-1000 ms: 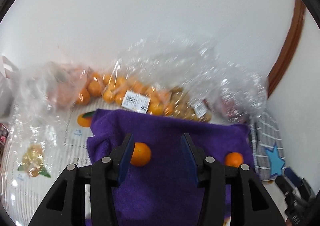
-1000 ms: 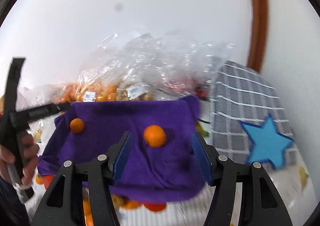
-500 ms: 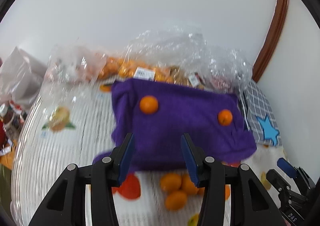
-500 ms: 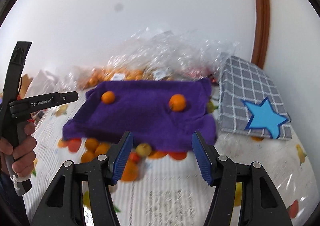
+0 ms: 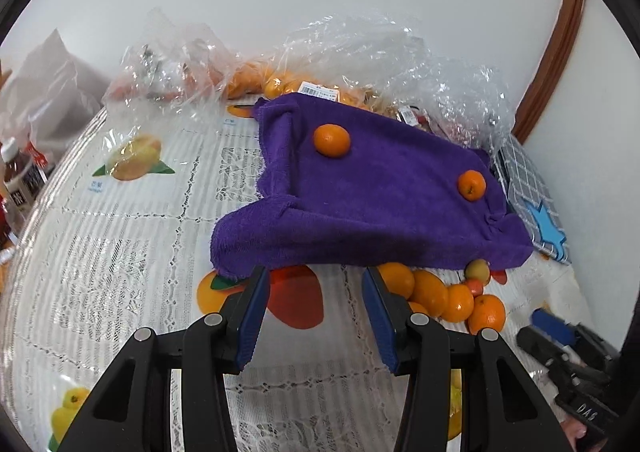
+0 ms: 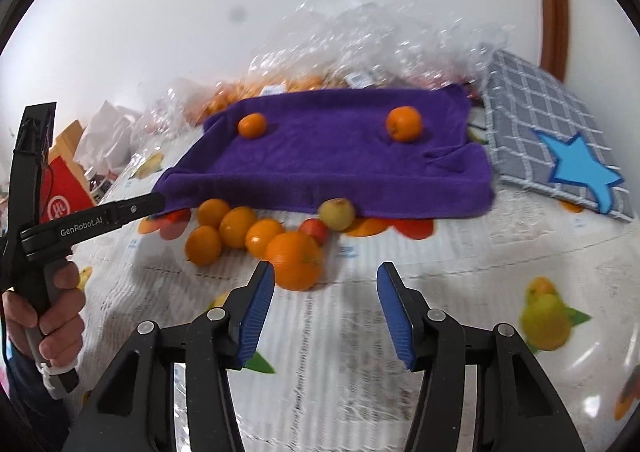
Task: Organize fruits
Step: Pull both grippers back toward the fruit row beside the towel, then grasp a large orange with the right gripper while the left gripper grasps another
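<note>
Both grippers have drawn back from the purple towel, exposing loose oranges heaped on the tabletop below its edge; left gripper narrow and empty, right gripper closing on nothing.

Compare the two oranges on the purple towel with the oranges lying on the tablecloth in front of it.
The two oranges sit on top of the purple towel, far apart. The loose oranges lie on the tablecloth at the towel's front edge, bunched and touching. The pair stands alone; the bunch is mixed with a yellowish fruit and a small red one. All are round, orange and unbagged.
</note>
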